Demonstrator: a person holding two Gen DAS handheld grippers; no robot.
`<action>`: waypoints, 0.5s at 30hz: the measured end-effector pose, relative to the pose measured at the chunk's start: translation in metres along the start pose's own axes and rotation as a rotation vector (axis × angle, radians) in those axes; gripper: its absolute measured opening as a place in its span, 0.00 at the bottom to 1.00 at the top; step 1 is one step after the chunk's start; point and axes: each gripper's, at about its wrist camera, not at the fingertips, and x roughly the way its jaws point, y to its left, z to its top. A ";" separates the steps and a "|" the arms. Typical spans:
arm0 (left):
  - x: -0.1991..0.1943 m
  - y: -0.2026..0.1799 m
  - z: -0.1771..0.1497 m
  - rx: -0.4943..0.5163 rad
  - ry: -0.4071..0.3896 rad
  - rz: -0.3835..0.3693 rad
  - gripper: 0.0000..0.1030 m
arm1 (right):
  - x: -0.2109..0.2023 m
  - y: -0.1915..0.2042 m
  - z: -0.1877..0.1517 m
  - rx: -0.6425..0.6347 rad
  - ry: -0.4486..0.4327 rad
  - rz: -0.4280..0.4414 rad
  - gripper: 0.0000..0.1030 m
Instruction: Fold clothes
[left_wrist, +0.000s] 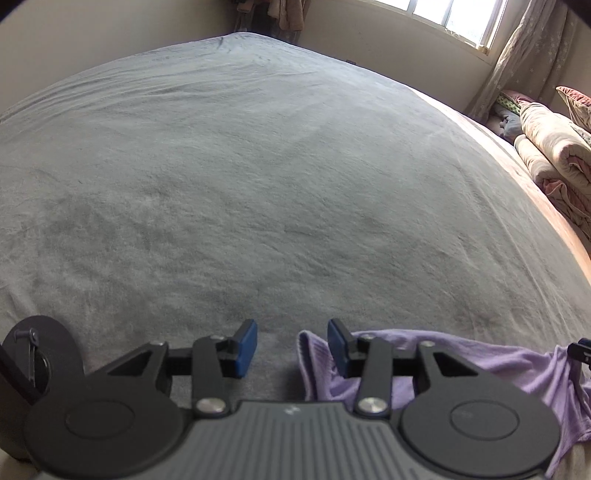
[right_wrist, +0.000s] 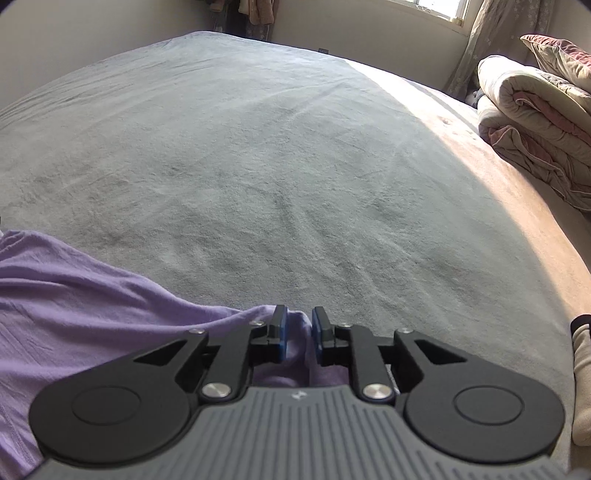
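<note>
The purple garment (right_wrist: 74, 295) is lying bunched at the near edge of the grey bed (right_wrist: 258, 166). The right gripper (right_wrist: 298, 334) is pinching a fold of it — the left gripper (left_wrist: 291, 349) is hanging wide apart, its right finger touching the cloth's edge.

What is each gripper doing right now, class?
Left gripper: open, holding nothing; purple garment edge beside it.
Right gripper: nearly closed around a fold of the purple garment.
</note>
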 end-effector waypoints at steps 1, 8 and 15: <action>0.001 -0.002 -0.002 0.011 -0.002 0.009 0.31 | 0.002 0.007 0.002 -0.018 0.005 0.025 0.47; 0.001 -0.008 -0.012 0.079 -0.091 0.126 0.00 | 0.019 0.060 0.019 -0.143 0.037 0.202 0.47; -0.001 -0.009 -0.023 0.132 -0.204 0.272 0.00 | 0.027 0.099 0.022 -0.259 0.026 0.179 0.03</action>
